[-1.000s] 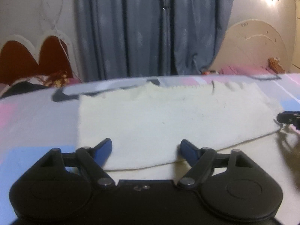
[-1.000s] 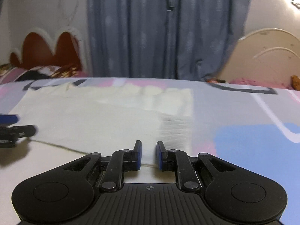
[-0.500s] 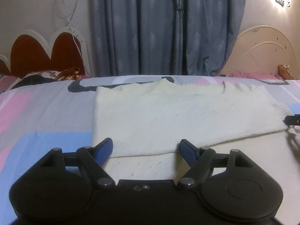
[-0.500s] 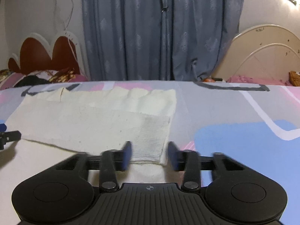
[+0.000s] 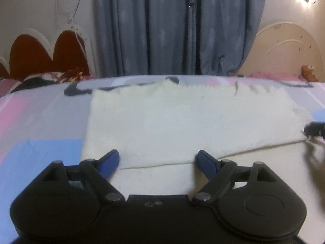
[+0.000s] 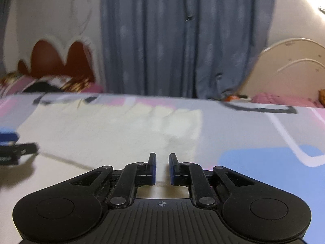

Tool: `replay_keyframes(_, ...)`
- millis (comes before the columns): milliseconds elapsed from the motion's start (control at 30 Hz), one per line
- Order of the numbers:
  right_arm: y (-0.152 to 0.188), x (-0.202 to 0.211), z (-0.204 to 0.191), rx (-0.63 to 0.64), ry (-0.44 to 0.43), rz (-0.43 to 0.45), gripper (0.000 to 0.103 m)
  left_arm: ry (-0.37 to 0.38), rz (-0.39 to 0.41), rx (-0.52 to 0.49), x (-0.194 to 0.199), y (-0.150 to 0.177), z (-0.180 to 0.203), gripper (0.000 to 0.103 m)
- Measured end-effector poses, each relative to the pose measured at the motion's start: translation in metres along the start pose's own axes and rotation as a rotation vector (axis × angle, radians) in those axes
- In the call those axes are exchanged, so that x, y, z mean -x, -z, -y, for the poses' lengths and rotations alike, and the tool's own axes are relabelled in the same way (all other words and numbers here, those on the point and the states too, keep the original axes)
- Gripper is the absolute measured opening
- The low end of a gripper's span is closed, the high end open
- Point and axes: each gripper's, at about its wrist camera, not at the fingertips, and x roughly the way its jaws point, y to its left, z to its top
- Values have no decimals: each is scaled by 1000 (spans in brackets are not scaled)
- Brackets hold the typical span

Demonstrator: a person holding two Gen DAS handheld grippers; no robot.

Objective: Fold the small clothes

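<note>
You are not seeing any readable text, brand or number here. Behind the fingers of the right gripper (image 6: 162,167) a small crosshair mark is showing on its ribbed body — behind the left gripper's (image 5: 157,161) fingers, only pale illegible scuffs.

The knitted garment (image 5: 182,126) lies flat on the bedsheet (image 5: 36,122), its upper layer folded over the lower one. The left gripper (image 5: 157,159) stands before the fold edge, the right gripper (image 6: 162,167) further right. Behind the bed hangs the curtain (image 5: 178,26), between two headboards (image 5: 46,52).
</note>
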Motion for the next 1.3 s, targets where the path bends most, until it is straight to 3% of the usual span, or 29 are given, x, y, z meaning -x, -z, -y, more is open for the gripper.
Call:
replay_keyframes(33, 4, -7, -2, 8, 13, -32, 12, -4, 2, 6, 3, -2, 1, 82)
replay_keyframes(167, -1, 2, -6, -33, -21, 16, 13, 32, 55, 39, 14, -9, 12, 82)
replay_keyframes(300, -9, -5, -30, -4, -100, 19, 13, 76, 20, 7, 2, -15, 40, 85)
replay_keyframes(400, -6, -25, -37, 35, -73, -47, 13, 42, -24, -49, -8, -12, 51, 87)
replay_keyframes(500, -6, -12, -26, 7, -71, -9, 13, 30, -1, -68, 1, -14, 53, 85)
replay_keyframes(567, -4, -5, -21, 2, -66, 23, 13, 28, -26, -59, -5, -13, 53, 86)
replay_keyframes(633, -2, -19, -17, 2, -48, -52, 13, 20, -28, -50, -6, -13, 54, 87)
replay_keyframes(867, -2, -14, -4, -17, -46, -49, 13, 0, -44, -66, -8, -15, 58, 88)
replay_keyframes(1167, -1, -10, 9, -23, -89, -64, 13, -31, -53, -73, -8, -14, 62, 90)
replay_keyframes(1300, -8, 5, 17, -46, -109, -39, 13, -33, -39, -82, 13, -17, 57, 83)
